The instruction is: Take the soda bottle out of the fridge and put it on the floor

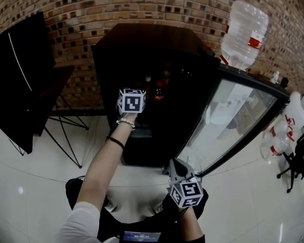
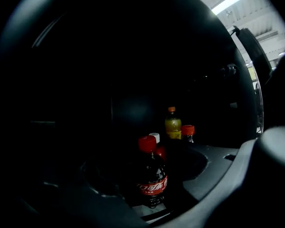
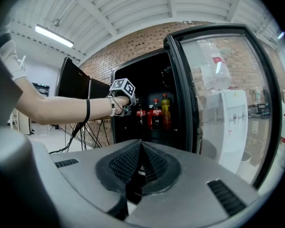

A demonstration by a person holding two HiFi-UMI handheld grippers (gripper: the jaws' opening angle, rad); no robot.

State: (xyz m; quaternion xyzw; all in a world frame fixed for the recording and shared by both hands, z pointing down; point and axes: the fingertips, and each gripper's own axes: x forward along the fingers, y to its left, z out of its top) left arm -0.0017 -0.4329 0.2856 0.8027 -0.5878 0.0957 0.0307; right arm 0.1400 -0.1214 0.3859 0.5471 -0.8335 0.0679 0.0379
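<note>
A cola bottle (image 2: 152, 175) with a red cap and red label stands on a dark fridge shelf, right between the jaws of my left gripper (image 1: 134, 99). Those jaws are spread wide and open, and I see no pad pressing on it. Behind it stand a yellow drink bottle (image 2: 173, 125) and two more capped bottles. The black fridge (image 1: 157, 44) has its glass door (image 1: 233, 120) swung open to the right. My right gripper (image 3: 141, 144) is shut and empty; it hangs low by the door's bottom corner, pointing toward the fridge.
A water dispenser with a large upturned bottle (image 1: 244, 32) stands behind the open door. A black panel on a thin-legged stand (image 1: 20, 80) is to the left. Plastic water bottles (image 1: 276, 135) and a chair base (image 1: 294, 166) are at the right. The floor (image 1: 35, 176) is pale and glossy.
</note>
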